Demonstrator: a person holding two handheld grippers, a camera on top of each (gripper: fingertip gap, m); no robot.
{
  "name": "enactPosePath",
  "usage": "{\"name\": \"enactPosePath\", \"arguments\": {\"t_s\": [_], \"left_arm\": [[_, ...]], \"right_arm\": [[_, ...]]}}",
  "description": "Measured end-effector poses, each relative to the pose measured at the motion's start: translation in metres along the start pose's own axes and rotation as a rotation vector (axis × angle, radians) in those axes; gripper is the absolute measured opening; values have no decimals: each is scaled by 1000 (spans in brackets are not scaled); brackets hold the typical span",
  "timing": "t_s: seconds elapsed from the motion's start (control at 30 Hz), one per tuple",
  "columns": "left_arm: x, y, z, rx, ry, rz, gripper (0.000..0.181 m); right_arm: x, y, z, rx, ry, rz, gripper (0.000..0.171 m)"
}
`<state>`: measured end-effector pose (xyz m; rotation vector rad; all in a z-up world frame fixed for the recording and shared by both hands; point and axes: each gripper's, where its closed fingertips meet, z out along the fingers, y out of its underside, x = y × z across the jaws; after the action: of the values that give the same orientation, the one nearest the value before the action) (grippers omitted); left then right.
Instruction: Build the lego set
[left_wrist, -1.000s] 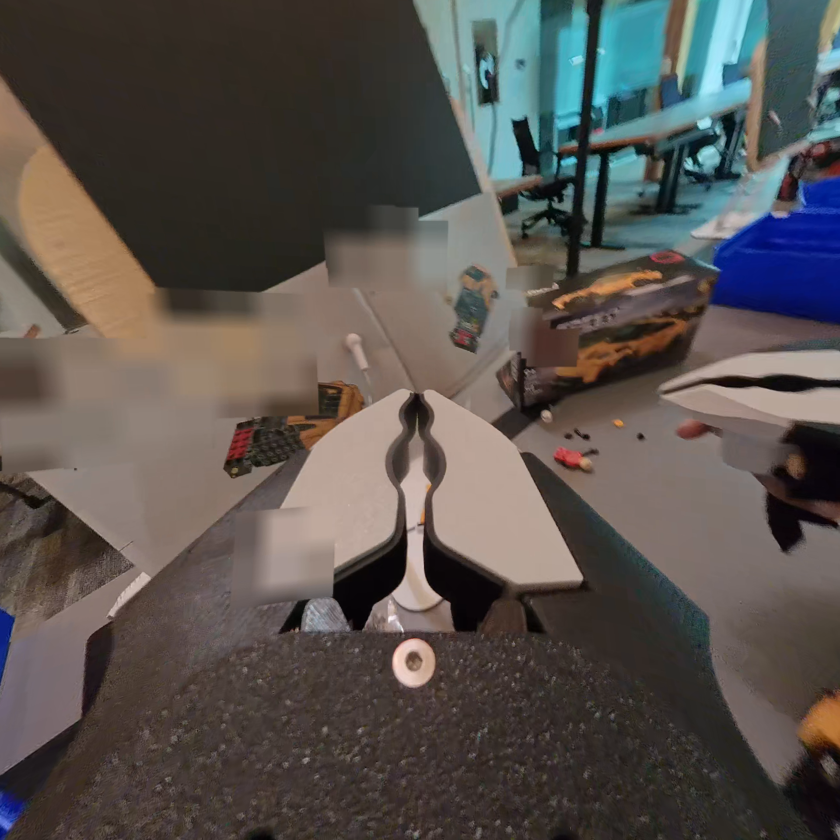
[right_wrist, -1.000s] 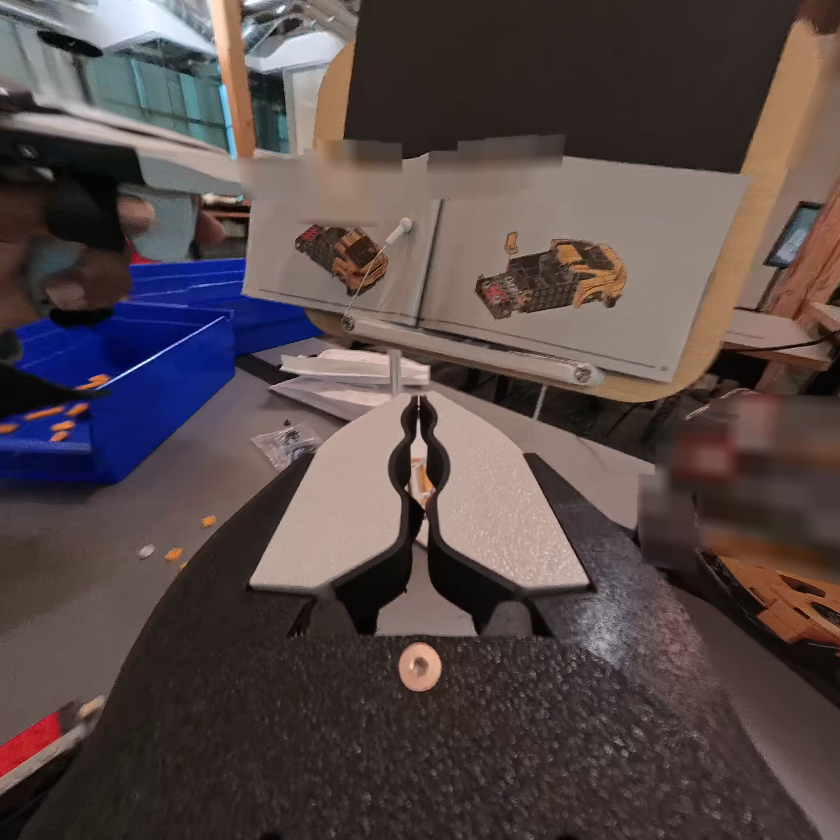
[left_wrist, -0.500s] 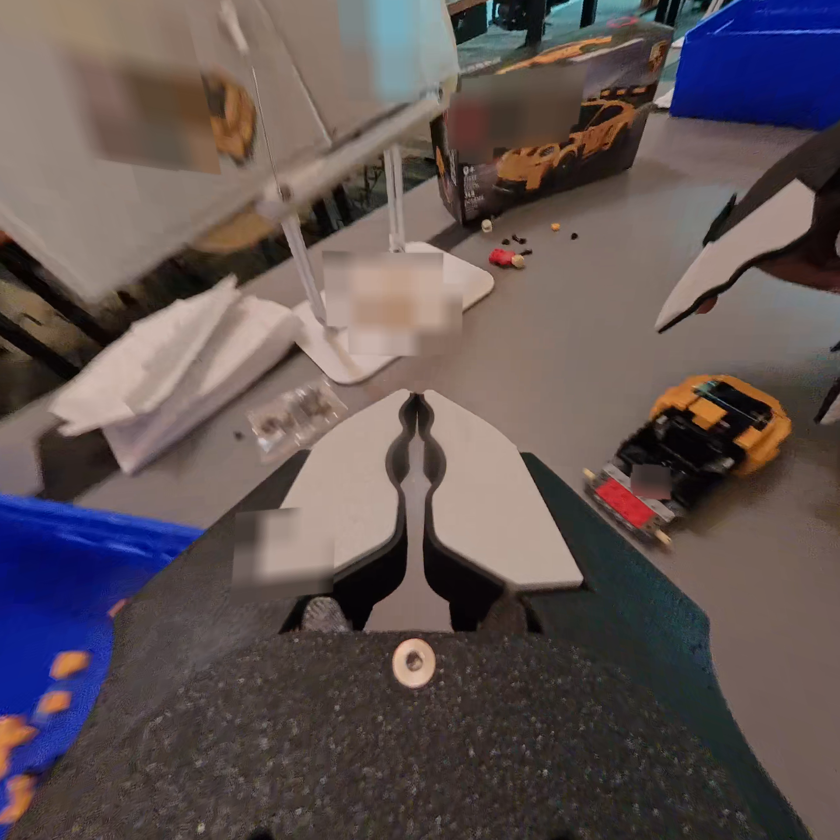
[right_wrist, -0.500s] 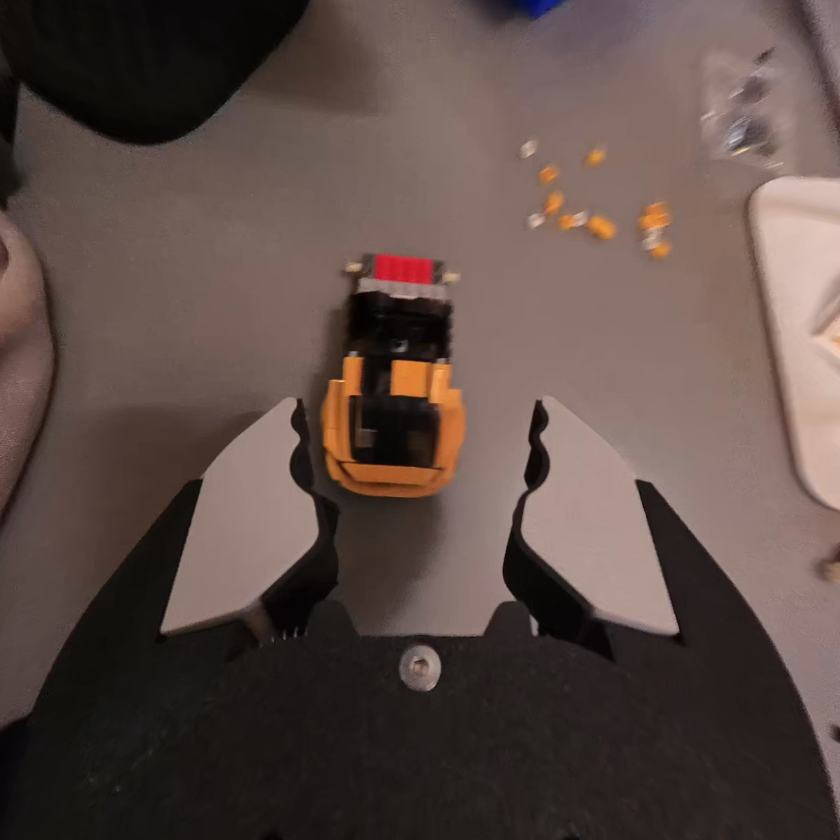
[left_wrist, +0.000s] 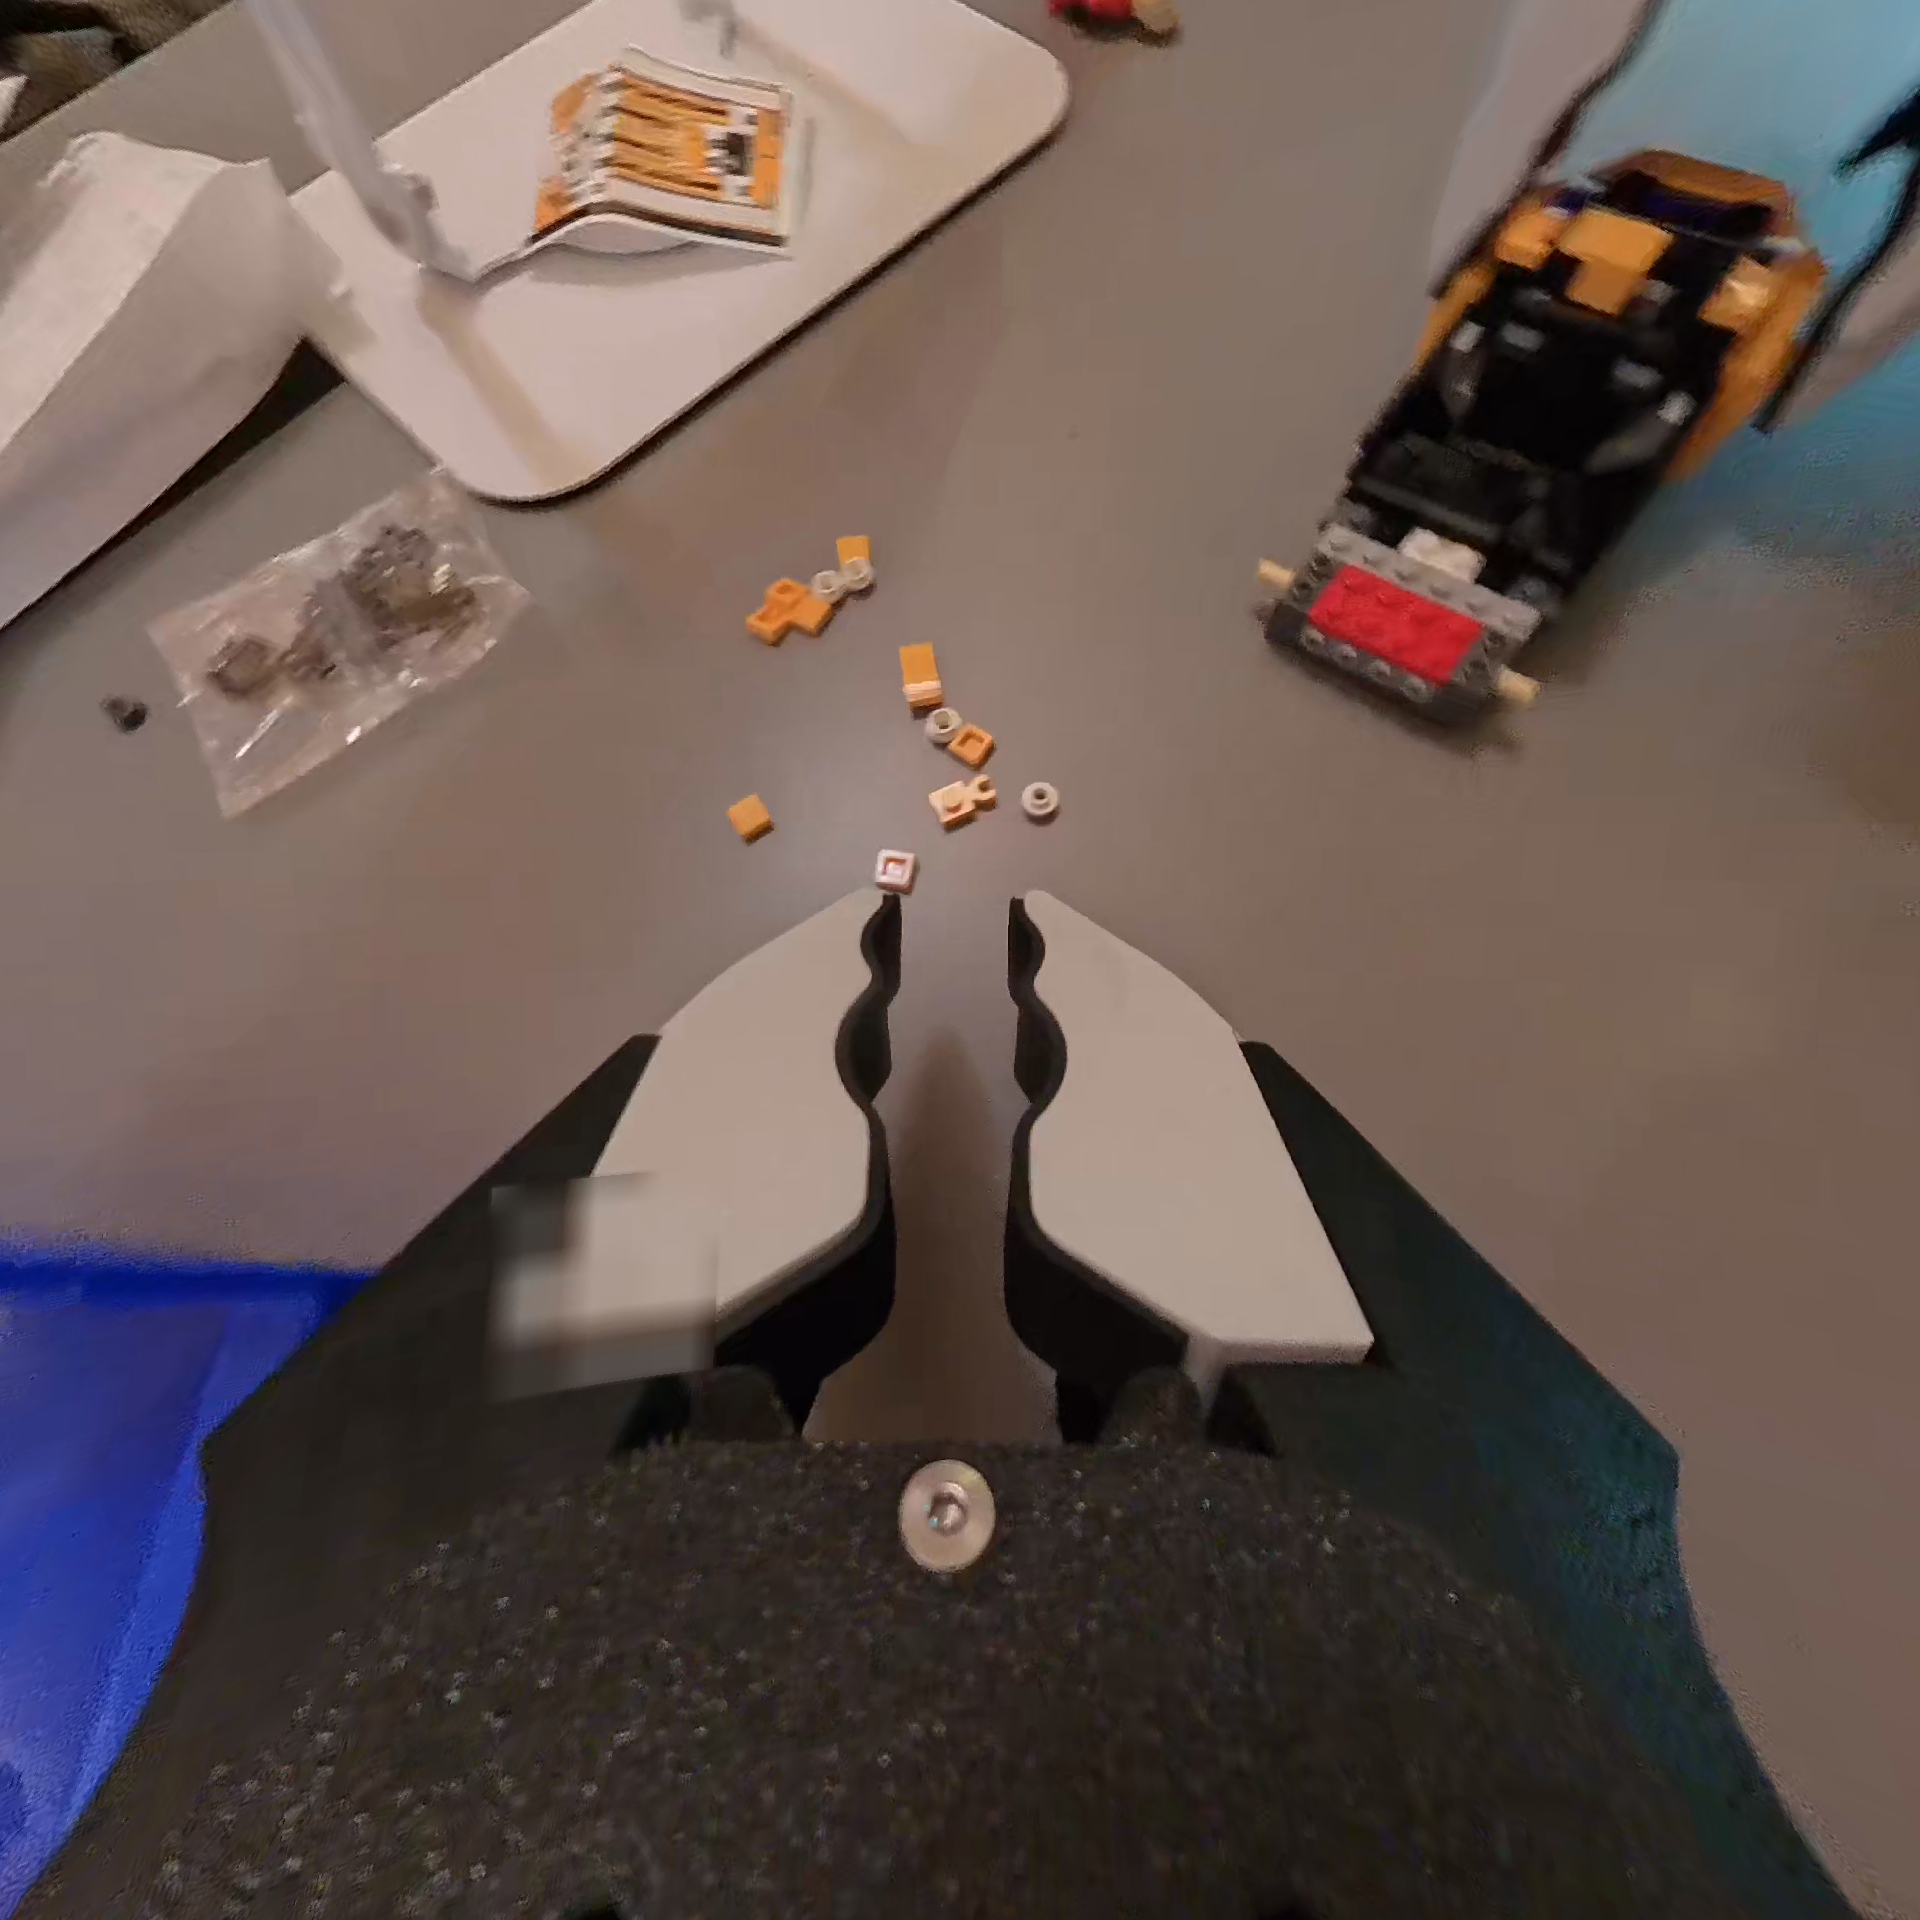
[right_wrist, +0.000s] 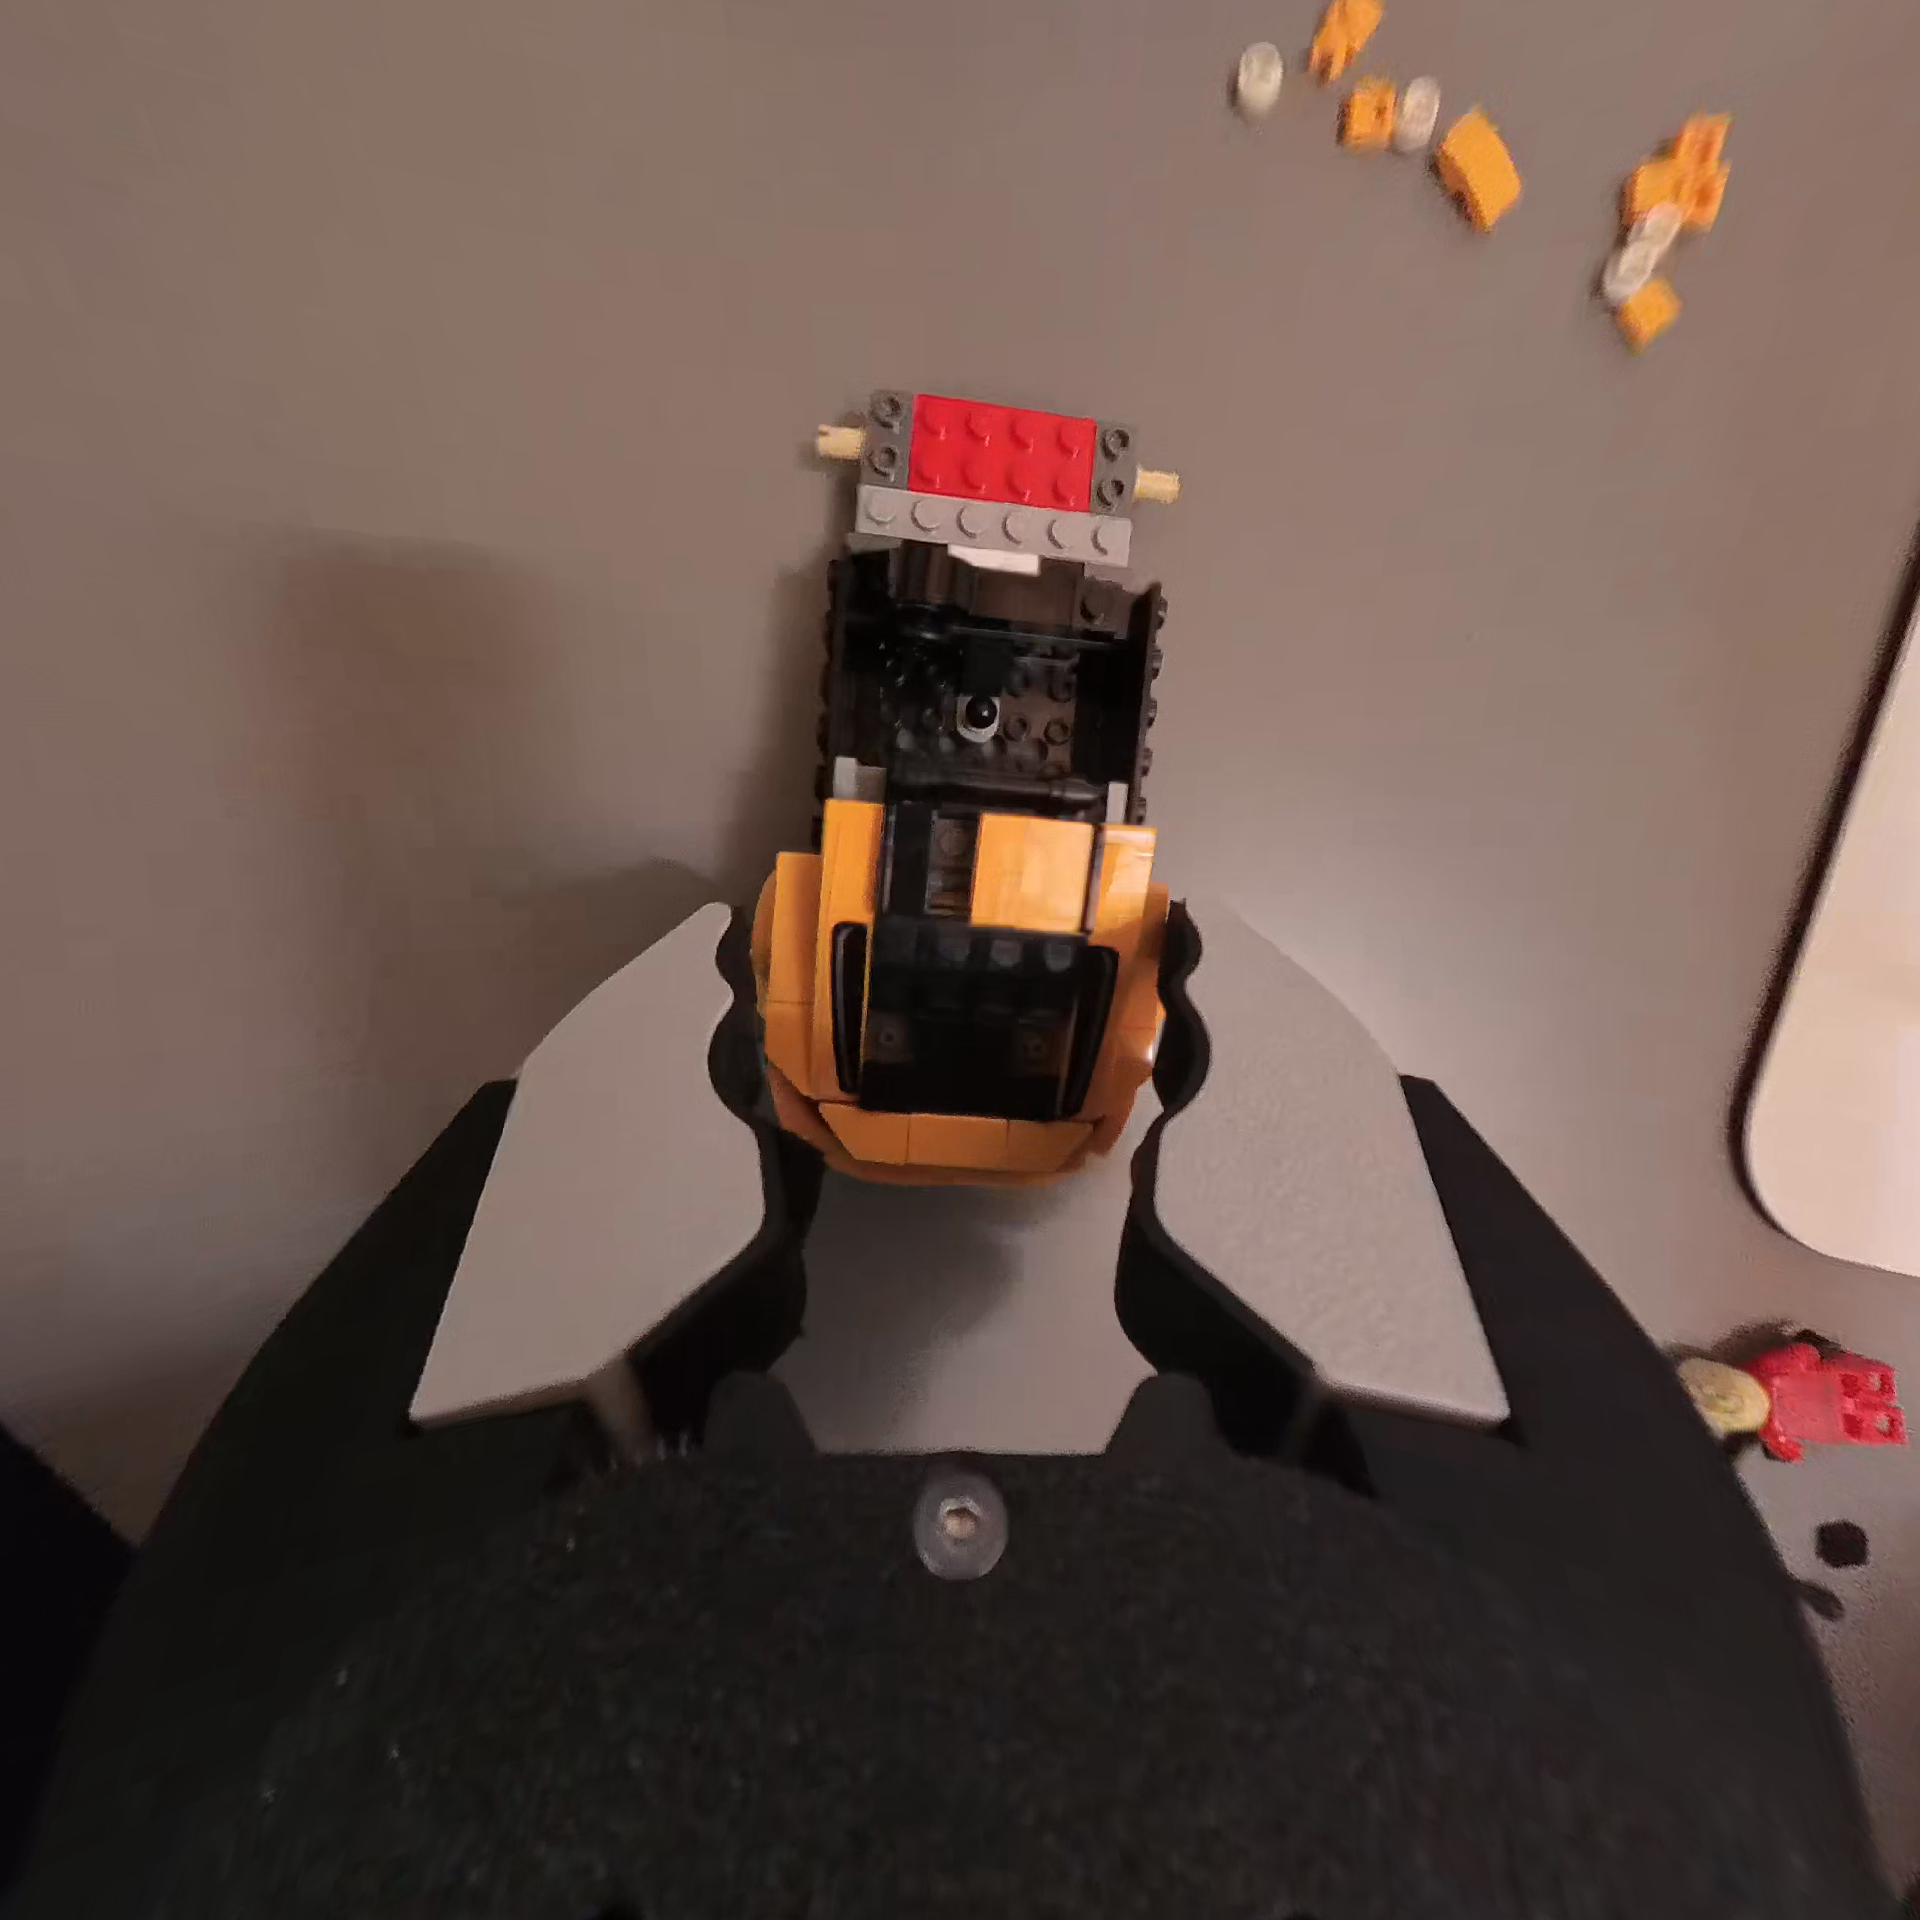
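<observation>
The flat grey table top (left_wrist: 1195, 935) carries a part-built orange and black brick car (left_wrist: 1538, 436), scattered small orange and grey bricks (left_wrist: 920, 675), a clear plastic bag of dark parts (left_wrist: 332, 644), a white rounded stand base (left_wrist: 665, 343), and white folded paper (left_wrist: 114, 301).

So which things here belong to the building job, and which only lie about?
For the job:
- half-built orange and black car
- loose orange and grey pieces
- right gripper, around the car's orange end
- left gripper, open

Lying about:
- clear bag of dark parts
- white stand base
- blue bin
</observation>
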<state>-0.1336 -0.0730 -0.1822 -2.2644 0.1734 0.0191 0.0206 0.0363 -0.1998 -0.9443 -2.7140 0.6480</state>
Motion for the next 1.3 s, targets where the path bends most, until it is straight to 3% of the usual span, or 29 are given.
{"name": "enactPosePath", "arguments": {"t_s": [0.1,0.2,0.3,0.4,0.5,0.6,0.9,1.03,1.17,1.3], "left_arm": [[2,-1,11,-67,86,133,19],[0,-1,24,-175,177,283,21],[0,-1,34,-268,253,421,23],[-1,4,40,-356,317,505,24],[3,2,43,-380,377,529,21],[6,2,44,-411,419,526,16],[12,1,37,-429,410,507,7],[62,-15,19,-335,426,422,7],[112,-7,23,-373,390,380,7],[129,-9,30,-367,365,366,7]], "right_arm": [[10,5,0,-11,-3,6,77],[10,3,-6,-29,33,27,90],[4,-16,-31,151,111,86,87],[0,-32,-67,439,240,223,78],[-3,-28,-95,665,402,378,68],[-14,-22,-103,781,486,506,65],[-24,-14,-107,869,603,569,57],[-24,-14,-106,853,628,559,55],[-25,-16,-98,850,607,572,55],[-21,-10,-97,845,661,619,61]]}}
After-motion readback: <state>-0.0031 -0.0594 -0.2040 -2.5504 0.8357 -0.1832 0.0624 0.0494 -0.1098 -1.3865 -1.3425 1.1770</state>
